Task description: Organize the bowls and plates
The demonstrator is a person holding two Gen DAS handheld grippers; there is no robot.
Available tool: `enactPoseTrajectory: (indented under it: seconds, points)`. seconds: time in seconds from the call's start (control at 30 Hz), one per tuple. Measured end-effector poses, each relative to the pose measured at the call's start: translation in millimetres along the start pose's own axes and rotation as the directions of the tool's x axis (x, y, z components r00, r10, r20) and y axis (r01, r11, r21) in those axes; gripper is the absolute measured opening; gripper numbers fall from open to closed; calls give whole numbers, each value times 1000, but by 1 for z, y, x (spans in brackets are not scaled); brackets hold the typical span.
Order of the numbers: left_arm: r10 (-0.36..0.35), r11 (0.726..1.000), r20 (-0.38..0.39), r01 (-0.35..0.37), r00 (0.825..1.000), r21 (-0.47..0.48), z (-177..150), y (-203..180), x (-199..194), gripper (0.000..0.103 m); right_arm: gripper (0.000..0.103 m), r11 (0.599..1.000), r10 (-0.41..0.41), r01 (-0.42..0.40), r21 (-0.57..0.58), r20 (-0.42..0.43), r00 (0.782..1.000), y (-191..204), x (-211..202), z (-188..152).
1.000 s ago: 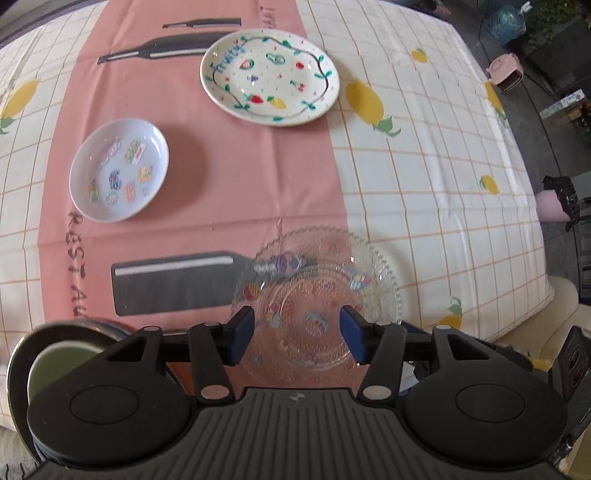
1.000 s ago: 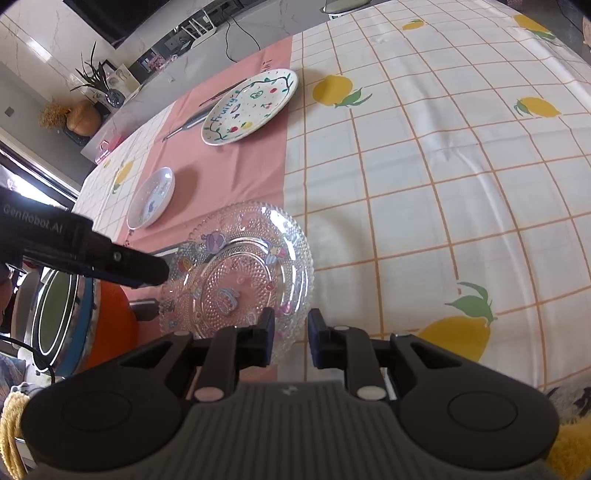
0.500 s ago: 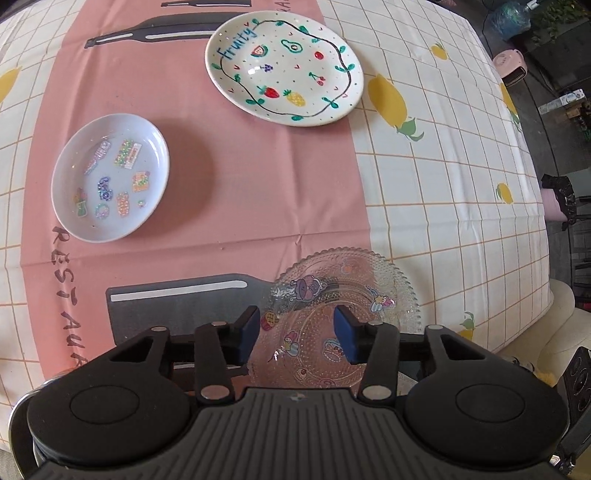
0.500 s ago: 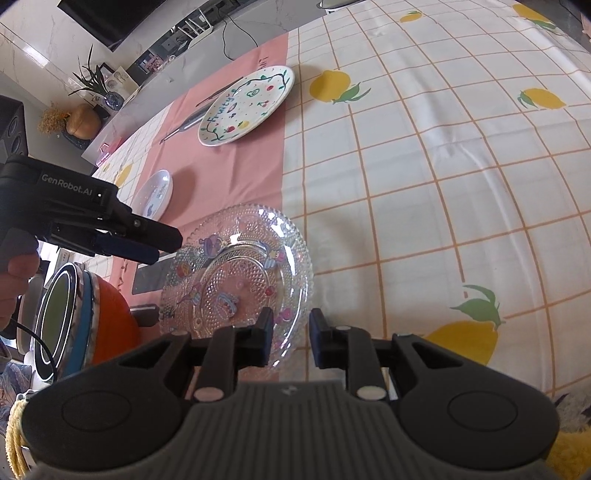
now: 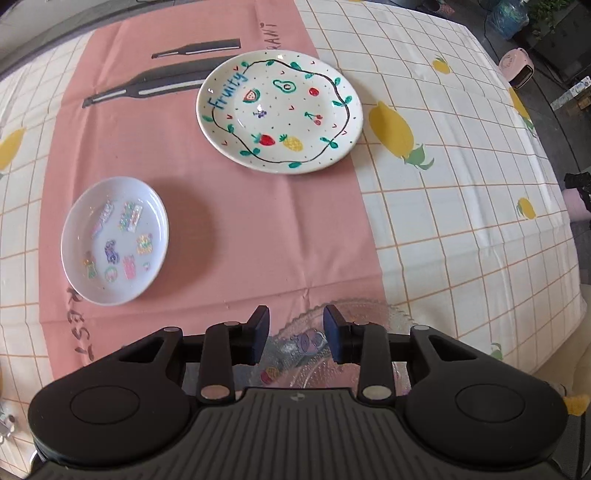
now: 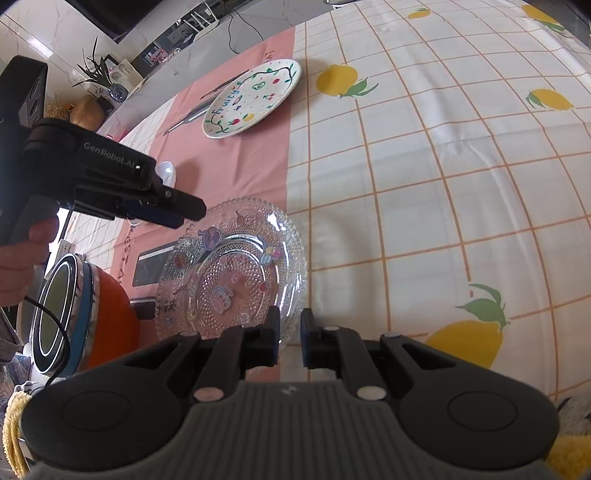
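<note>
Home dining rm – lemon-print tablecloth [image 6: 424, 177], sideboard w/ potted plant [image 6: 96, 72], vase [image 6: 86, 112], TV [image 6: 110, 14]

Glass plate [image 5: 354, 314] mostly behind tool [image 5: 295, 328]

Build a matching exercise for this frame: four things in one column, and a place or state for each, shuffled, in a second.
Things:
1. Fruity plate
2. small lilac dish
3. clear glass plate
4. left gripper

Places or states:
A. nearest the grippers, straddling the edge of the pink panel
B. open, held above the far rim of the glass plate
C. farthest away, beside the printed knife
D. alone on the pink panel, to the left of the others in the left wrist view

Pairs: 1-C, 2-D, 3-A, 4-B
</note>
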State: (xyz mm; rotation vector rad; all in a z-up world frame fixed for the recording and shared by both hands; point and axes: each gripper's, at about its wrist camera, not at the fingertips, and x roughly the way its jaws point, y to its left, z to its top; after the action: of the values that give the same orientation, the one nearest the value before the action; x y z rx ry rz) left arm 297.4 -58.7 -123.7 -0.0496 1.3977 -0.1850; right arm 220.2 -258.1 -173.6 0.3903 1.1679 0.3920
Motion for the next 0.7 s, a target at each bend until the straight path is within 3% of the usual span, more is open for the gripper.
enactPoseTrajectory:
  seconds: [0.17,0.5,0.7]
  points:
    - [1,1000,-24,-1,1000,7,-1,-5,14,40,9,1000,1,-1,-1,0,1000,0,0,0]
    - [77,985,-50,-68,996,159,-16,-24,20,40,10,997,-26,25,-73,-10,1000,10,-2,-7]
    - [96,979,-55,-85,994,184,-25,-26,20,40,11,995,-39,38,-96,-15,999,12,-3,-10]
